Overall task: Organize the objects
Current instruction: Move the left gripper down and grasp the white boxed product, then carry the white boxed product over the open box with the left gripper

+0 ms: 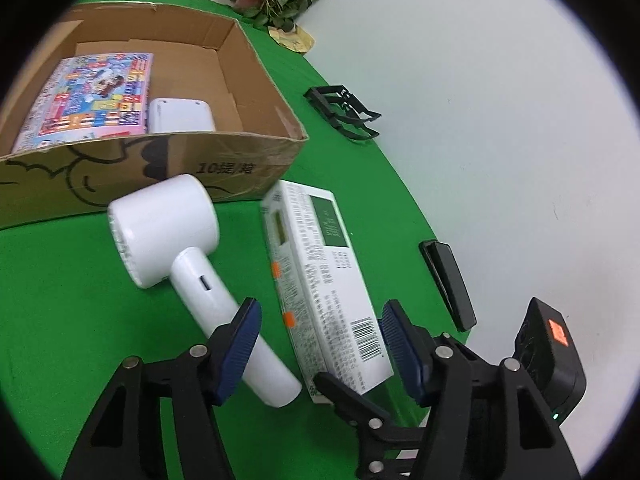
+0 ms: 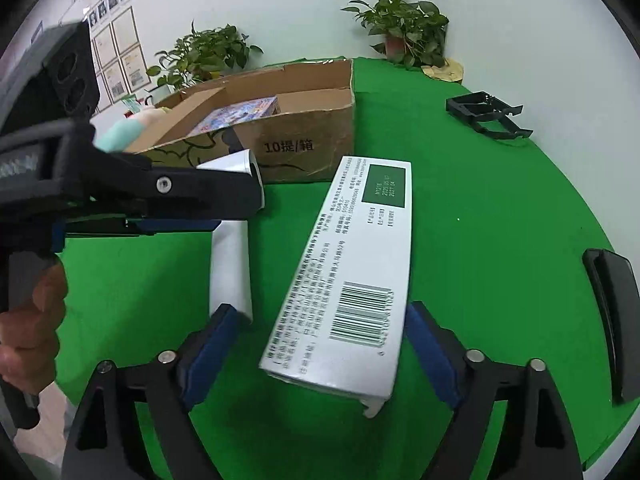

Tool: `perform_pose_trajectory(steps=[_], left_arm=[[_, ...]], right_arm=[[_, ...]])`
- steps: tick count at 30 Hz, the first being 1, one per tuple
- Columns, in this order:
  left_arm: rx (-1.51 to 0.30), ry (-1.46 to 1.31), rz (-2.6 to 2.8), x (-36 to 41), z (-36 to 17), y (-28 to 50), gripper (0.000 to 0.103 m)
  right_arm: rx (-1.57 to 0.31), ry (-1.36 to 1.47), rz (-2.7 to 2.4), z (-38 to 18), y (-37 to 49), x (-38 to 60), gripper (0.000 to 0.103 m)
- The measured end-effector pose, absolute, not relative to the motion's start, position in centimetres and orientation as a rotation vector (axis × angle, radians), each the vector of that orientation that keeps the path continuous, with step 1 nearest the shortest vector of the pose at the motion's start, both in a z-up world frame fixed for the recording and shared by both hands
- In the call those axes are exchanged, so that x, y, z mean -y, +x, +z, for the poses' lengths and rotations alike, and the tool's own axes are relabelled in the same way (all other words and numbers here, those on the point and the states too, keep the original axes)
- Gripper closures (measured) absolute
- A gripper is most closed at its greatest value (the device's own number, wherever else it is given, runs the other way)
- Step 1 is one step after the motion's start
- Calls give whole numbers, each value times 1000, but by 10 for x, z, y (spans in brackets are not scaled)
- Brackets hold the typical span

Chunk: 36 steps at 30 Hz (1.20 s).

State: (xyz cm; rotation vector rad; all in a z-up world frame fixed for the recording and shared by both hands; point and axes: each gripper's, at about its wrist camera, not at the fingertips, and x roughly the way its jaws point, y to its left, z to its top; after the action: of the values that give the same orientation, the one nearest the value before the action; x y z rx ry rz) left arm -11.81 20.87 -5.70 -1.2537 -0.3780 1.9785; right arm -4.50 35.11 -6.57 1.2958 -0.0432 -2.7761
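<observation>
The cardboard box (image 2: 304, 136) reads "10提/箱" on its near wall. At five o'clock from it, the white carton (image 2: 352, 272) carries a barcode, fine print too small to read.

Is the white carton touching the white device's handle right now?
Apart. The right wrist view shows green cloth between the white carton and the handle all along.

Left tongs (image 1: 320, 344) and right tongs (image 2: 316, 344) both angle downward – jaws parted, apparently gripping nothing.
</observation>
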Motion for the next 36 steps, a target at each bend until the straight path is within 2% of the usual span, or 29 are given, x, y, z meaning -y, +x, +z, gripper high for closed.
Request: perform_pose_trajectory(steps=[5, 6, 12, 15, 22, 30, 36], left_arm=[[342, -1321, 1906, -231, -71, -121, 42], [337, -1329, 1894, -234, -73, -119, 46], [280, -1357, 1860, -250, -82, -102, 55], [322, -1361, 1849, -246, -81, -101, 55], [324, -1272, 1933, -225, -46, -103, 57], [331, -1105, 2089, -162, 15, -112, 59], [333, -1040, 2193, -118, 44, -130, 60]], right_arm=[[98, 1328, -2796, -66, -36, -357, 40], [154, 1332, -2788, -66, -32, -361, 41], [625, 1302, -2696, -67, -6, -386, 42], [725, 1234, -2694, -66, 1, -394, 42], [610, 1131, -2735, -44, -8, -370, 43], [356, 908, -2788, 1, -34, -310, 43], [286, 798, -2751, 25, -68, -260, 43]])
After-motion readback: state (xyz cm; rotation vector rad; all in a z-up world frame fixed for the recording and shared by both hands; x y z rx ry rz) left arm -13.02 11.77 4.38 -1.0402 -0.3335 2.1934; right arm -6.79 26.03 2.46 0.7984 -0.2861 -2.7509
